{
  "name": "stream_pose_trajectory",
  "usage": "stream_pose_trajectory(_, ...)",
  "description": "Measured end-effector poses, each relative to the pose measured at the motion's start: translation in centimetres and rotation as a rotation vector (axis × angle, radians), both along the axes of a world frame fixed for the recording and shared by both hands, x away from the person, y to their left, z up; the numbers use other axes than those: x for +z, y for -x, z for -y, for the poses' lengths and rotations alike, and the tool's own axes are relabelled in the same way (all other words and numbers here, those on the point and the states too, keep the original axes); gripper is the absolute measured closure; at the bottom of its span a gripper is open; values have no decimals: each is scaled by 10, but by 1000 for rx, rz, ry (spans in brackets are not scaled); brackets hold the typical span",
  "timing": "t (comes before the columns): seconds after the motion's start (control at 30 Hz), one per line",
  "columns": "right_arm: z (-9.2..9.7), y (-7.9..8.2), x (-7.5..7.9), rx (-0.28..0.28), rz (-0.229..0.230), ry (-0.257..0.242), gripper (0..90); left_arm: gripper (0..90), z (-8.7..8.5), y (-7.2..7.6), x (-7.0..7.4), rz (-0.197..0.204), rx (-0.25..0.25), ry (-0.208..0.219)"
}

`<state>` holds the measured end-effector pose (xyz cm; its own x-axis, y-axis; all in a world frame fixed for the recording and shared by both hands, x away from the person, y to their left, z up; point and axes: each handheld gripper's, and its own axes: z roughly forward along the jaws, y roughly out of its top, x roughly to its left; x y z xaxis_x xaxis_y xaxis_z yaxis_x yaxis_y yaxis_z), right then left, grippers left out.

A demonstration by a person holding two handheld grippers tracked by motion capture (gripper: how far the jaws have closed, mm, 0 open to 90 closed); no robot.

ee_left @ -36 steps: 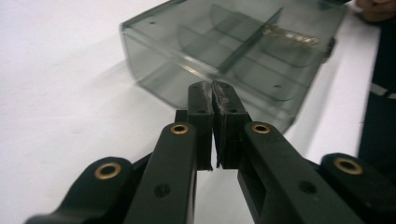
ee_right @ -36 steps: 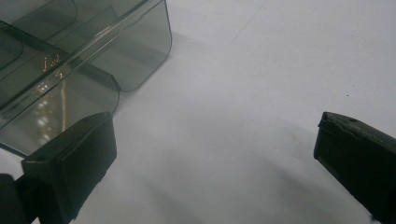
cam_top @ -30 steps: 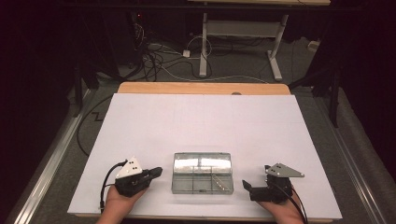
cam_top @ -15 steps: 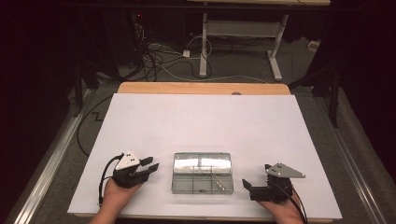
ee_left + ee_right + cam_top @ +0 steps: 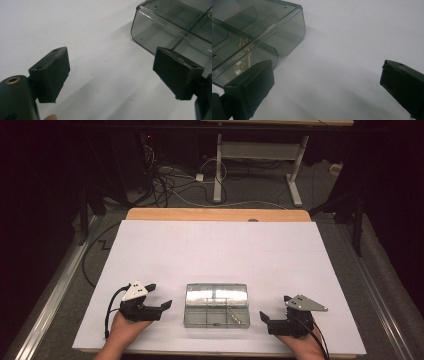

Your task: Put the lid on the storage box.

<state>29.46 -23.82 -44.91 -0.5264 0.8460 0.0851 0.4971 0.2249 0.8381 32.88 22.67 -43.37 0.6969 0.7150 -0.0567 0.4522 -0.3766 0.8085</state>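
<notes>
A clear plastic compartment box (image 5: 216, 305) lies near the front middle of the white table cover (image 5: 220, 250). Small brass-coloured pieces (image 5: 243, 42) lie in one of its compartments. My left gripper (image 5: 160, 296) rests just left of the box, pointing at it. Its jaws have just been opening and now stand wide apart over bare cover (image 5: 110, 65), with nothing between them. The box's corner (image 5: 175, 22) lies a little beyond its right jaw. My right gripper (image 5: 274, 309) sits just right of the box, open and empty (image 5: 327, 75), with the box (image 5: 257, 32) beside its left jaw.
A wooden table edge (image 5: 215, 214) shows behind the white cover. Cables (image 5: 170, 185) and a desk frame (image 5: 260, 165) stand on the floor beyond. A metal rail (image 5: 55, 290) runs along the left side. Hands hold both grippers at the front edge.
The left gripper's jaws have gone from shut to wide apart, and that hand has shifted slightly left, away from the box. The right gripper and the box have stayed put.
</notes>
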Motion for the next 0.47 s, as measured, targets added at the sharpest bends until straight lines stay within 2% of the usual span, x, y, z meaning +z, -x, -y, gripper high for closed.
stream_pose_trajectory(0.1, 1, 0, 1, 1, 12, -2, 0, 0, 0, -1, 0, -8, 1, 3)
stream_pose_trajectory(0.47, 2, 1, 1, -3, 15, -7, 0, 0, 1, -1, 0, -5, 8, -6)
